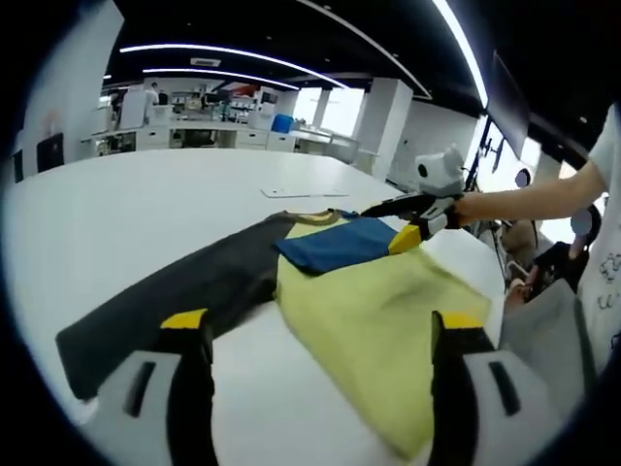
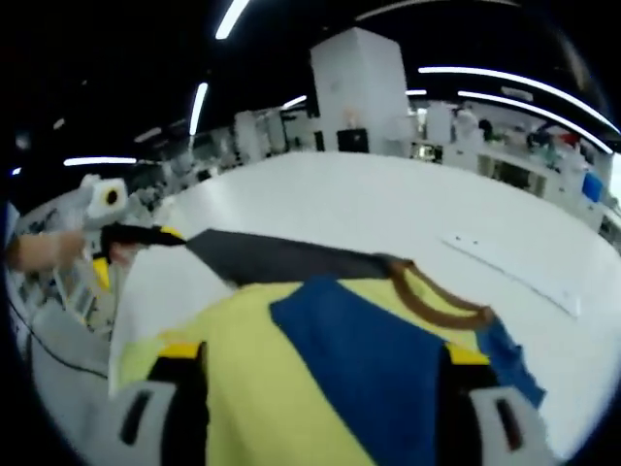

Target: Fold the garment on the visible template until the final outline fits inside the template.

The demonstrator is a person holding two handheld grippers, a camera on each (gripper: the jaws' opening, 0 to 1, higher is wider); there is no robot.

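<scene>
Yellow T-shirt (image 1: 388, 330) lying on white worktop (image 1: 146, 214), dark grey sleeve (image 1: 184, 291) stretching flat toward left gripper (image 1: 320, 359). Blue sleeve (image 1: 340, 243) lying folded over shirt's chest, just below brown collar (image 1: 315, 218). Left gripper hovering over near hem, fingers (image 1: 189, 369) standing wide apart, gripping nothing. Right gripper (image 1: 419, 221) reaching in at blue sleeve's far edge; cannot tell whether its fingers are pinching fabric. Right gripper view looking across collar (image 2: 437, 296) and blue sleeve (image 2: 378, 369), grey sleeve (image 2: 281, 257) beyond, left gripper (image 2: 131, 238) at grey sleeve's end. White sheet (image 1: 301, 192) lying further back on worktop.
</scene>
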